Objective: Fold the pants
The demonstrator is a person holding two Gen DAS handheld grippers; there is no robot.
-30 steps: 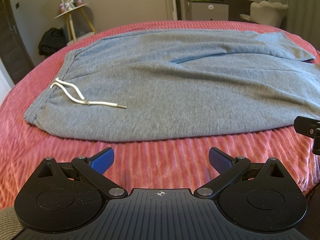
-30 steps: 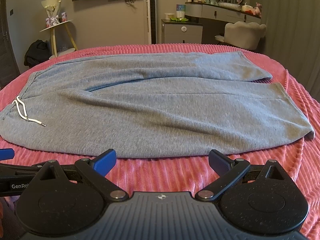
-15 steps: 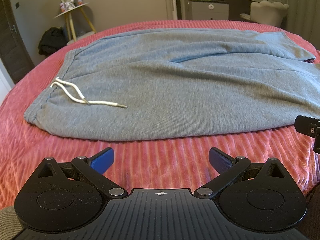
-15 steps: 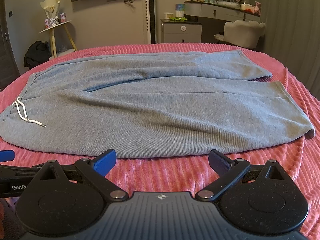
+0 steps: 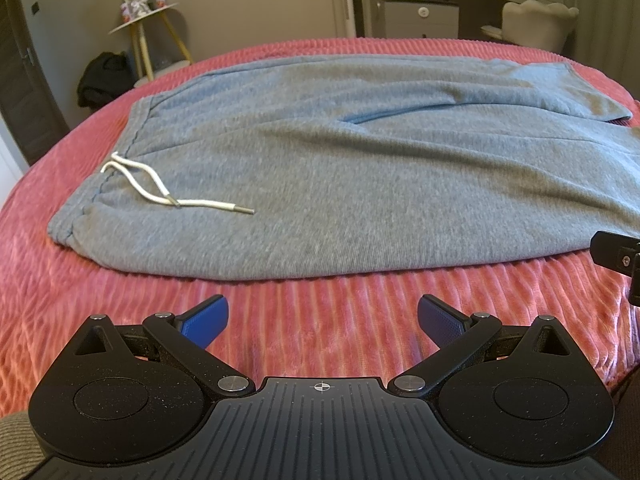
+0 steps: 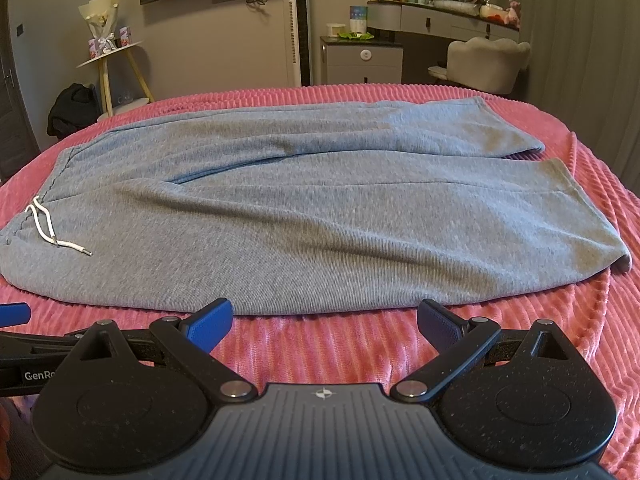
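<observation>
Grey sweatpants lie flat across a pink ribbed bedspread, waistband to the left, legs running right. A white drawstring rests on the waist area. In the right wrist view the pants show both legs, with the cuffs at the right. My left gripper is open and empty, just short of the near edge of the pants. My right gripper is open and empty, also just short of the near edge.
Beyond the bed stand a small side table with flowers, a dark bag on the floor, a cabinet and a pale chair. The left gripper's fingertip shows at the left edge of the right wrist view.
The right wrist view has risen slightly and both cameras have crept a little. Both grippers stay open and the pants have not moved.
</observation>
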